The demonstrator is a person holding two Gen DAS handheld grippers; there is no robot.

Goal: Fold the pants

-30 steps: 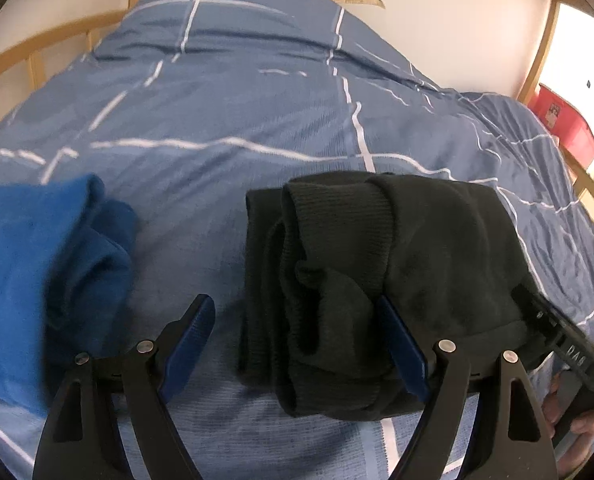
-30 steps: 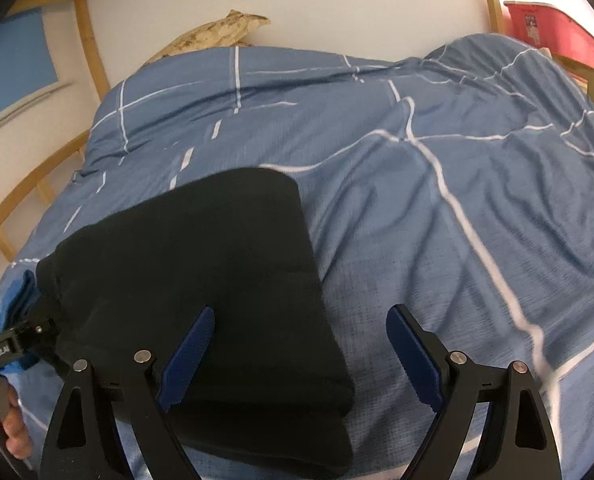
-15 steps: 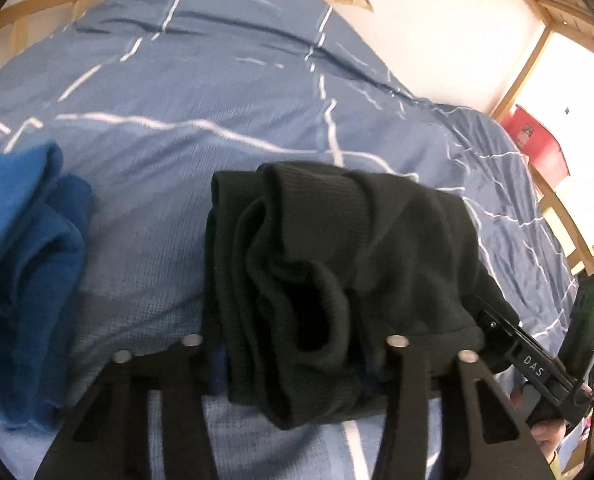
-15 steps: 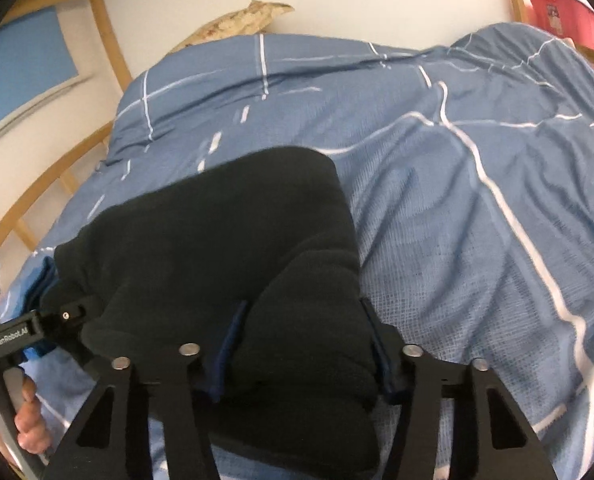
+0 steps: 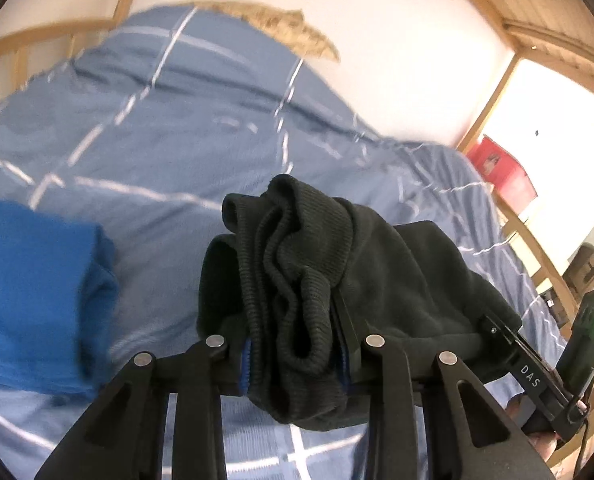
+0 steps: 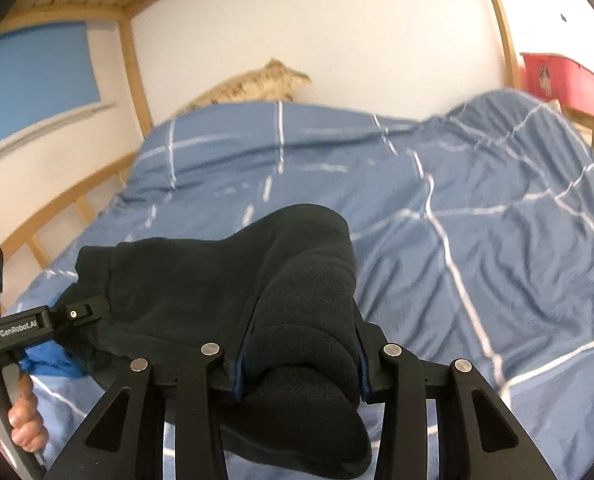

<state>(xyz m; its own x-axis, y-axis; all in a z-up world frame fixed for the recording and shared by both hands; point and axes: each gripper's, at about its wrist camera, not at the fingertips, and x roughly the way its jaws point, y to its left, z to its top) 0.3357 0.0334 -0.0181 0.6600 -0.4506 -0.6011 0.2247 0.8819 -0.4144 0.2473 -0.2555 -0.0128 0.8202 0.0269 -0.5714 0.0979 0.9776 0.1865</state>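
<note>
Black folded pants hung above a blue checked duvet, one end clamped in the left gripper, the other squeezed by the right gripper.

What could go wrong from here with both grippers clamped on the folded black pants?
1. The left gripper pinches bunched ribbed layers of the black pants; inner layers may slip and undo the fold.
2. The blue garment lies close beside them; it could get dragged or covered.
</note>
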